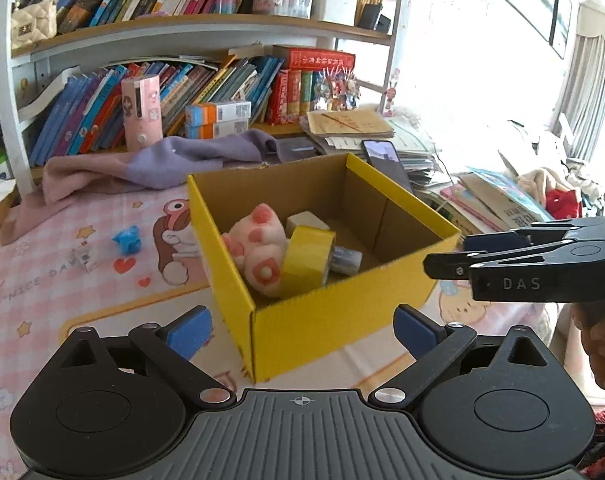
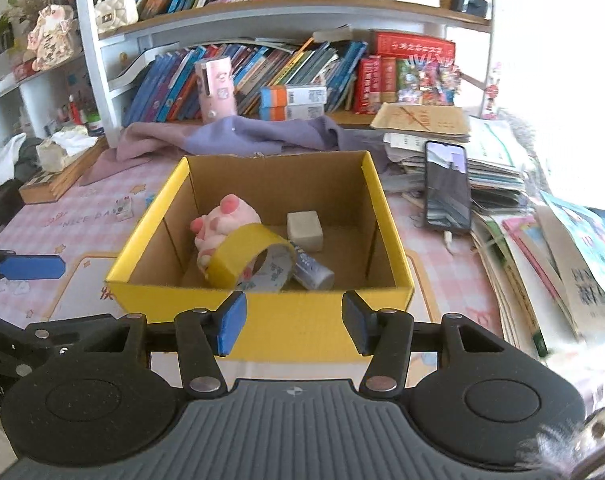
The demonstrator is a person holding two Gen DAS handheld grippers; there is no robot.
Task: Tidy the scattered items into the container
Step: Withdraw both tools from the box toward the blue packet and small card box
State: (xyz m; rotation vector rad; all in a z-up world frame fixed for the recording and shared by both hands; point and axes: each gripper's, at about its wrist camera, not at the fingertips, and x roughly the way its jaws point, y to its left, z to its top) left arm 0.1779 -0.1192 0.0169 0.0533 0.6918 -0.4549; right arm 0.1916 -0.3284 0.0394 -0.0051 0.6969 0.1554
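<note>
Yellow cardboard box (image 2: 262,320) seen just ahead of both grippers, tape roll (image 2: 250,260) and pink plush (image 2: 222,220) contained, left gripper (image 1: 302,330) spread wide and empty, right gripper (image 2: 294,326) parted, nothing held.

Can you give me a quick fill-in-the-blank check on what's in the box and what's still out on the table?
1. The roll of tape in the yellow box leans against the ____ plush toy.
2. The small blue item lies ____ the box, on the tablecloth.
3. The left hand-held gripper holds ____ between its fingers.
4. The phone rests against a stack of ____.

Missing words: pink; outside; nothing; books
</note>
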